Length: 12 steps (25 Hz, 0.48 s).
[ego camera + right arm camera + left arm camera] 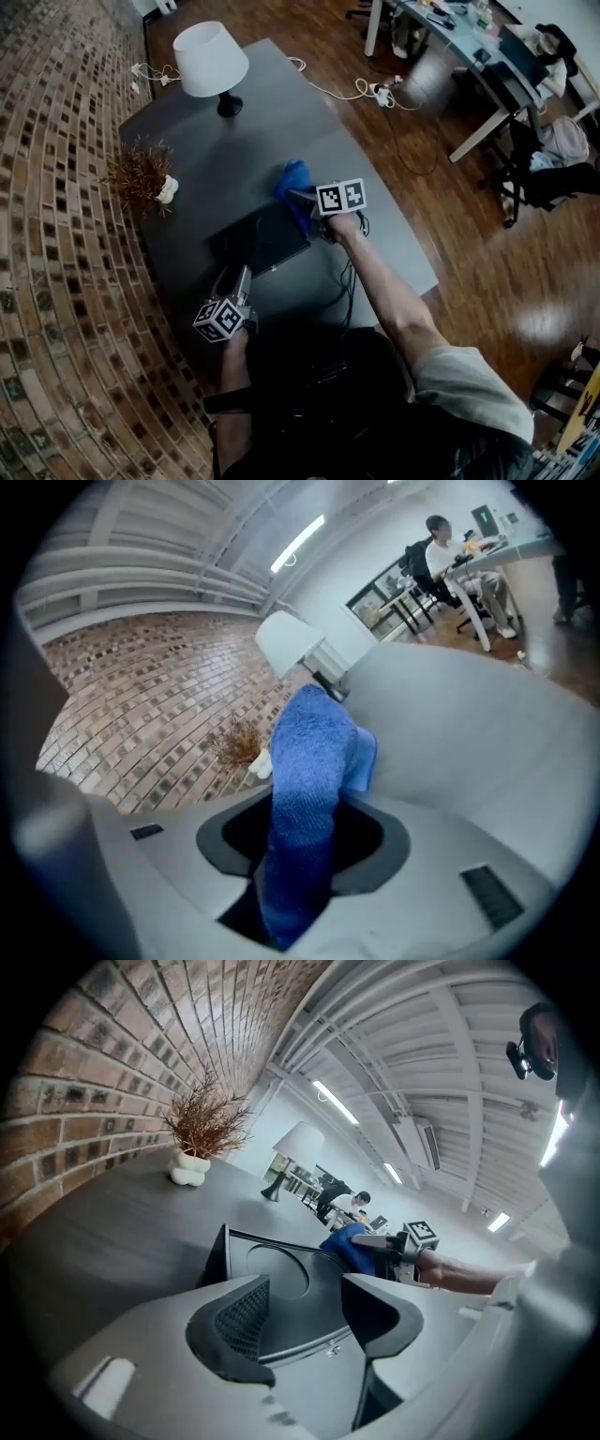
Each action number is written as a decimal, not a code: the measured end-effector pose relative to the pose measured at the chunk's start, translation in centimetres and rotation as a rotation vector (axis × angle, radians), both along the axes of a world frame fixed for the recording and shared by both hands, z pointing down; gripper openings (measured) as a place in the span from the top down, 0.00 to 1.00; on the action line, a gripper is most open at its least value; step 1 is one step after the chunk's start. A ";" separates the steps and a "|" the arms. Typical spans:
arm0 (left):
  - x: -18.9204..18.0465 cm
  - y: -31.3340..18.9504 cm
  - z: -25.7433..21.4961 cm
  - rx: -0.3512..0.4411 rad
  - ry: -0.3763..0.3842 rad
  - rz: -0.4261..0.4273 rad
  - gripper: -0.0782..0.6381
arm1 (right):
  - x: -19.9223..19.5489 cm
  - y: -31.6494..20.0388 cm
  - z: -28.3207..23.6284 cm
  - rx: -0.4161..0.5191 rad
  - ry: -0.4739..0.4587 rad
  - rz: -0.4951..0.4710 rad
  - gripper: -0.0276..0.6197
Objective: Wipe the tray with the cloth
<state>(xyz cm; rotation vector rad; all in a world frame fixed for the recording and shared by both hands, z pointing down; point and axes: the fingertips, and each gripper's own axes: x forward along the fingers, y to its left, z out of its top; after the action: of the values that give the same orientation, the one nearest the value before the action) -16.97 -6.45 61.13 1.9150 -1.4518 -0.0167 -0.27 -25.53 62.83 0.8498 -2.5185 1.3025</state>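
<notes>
A: The left gripper (pixel 241 274) has its fingers wide at the near rim of the tray (pixel 267 242), which lies flat on the counter (pixel 375 244). The rim sits between them, unpinched.
B: So the tray could skid once wiping starts. And the cloth (pixel 293 183)?
A: The right gripper (pixel 302 196) has it pinched in its fingers, above the tray's far right corner.
B: With so small a hold, downward pressure might drag it free or bunch it.

We see the dark rectangular tray (pixel 267 242), with 1 round recess in its floor, lying flat on the grey table (pixel 281 103), and the blue terry cloth (pixel 309 789), bunched and pinched in the right gripper (pixel 300 196), at the tray's far corner.
</notes>
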 end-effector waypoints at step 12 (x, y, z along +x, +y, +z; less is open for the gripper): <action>-0.6 0.0 -0.6 0.021 0.038 -0.086 0.58 | 6.8 17.0 5.7 -0.373 0.110 -0.207 0.71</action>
<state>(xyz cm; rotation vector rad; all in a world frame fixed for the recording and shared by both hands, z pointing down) -17.56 -6.42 60.54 1.8579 -1.5126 -0.1086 6.49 -8.50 68.50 0.5477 -2.1162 1.5368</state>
